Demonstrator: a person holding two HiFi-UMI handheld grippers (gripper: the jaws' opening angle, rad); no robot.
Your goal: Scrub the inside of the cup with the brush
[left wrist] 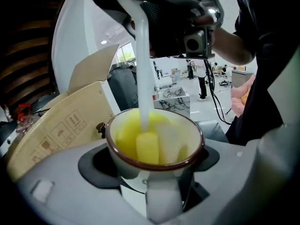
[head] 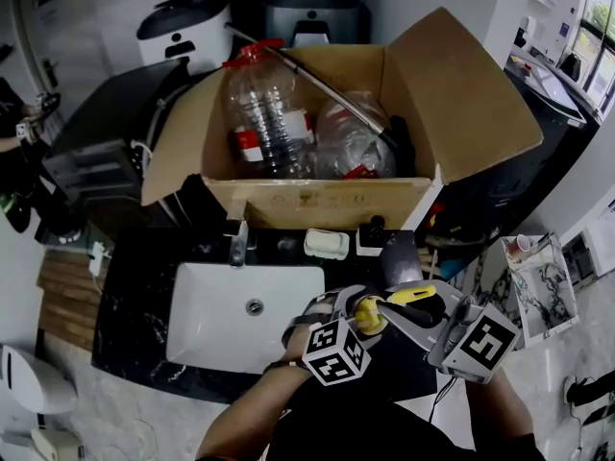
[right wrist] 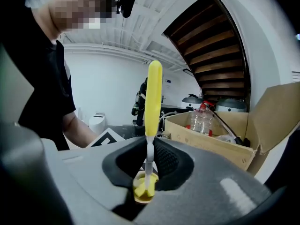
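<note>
Holding cup (left wrist: 110, 139) w/ left tool (left wrist: 157, 186), mouth toward right tool (right wrist: 146, 172) — which clamps brush (right wrist: 153, 86), pointed straight into cup, head inside.

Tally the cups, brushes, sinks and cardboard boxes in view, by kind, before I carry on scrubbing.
Brown-rimmed cup with a yellow inside: 1
Yellow-handled sponge brush with a white shaft: 1
White rectangular sink: 1
Open brown cardboard box: 1
Total: 4
</note>
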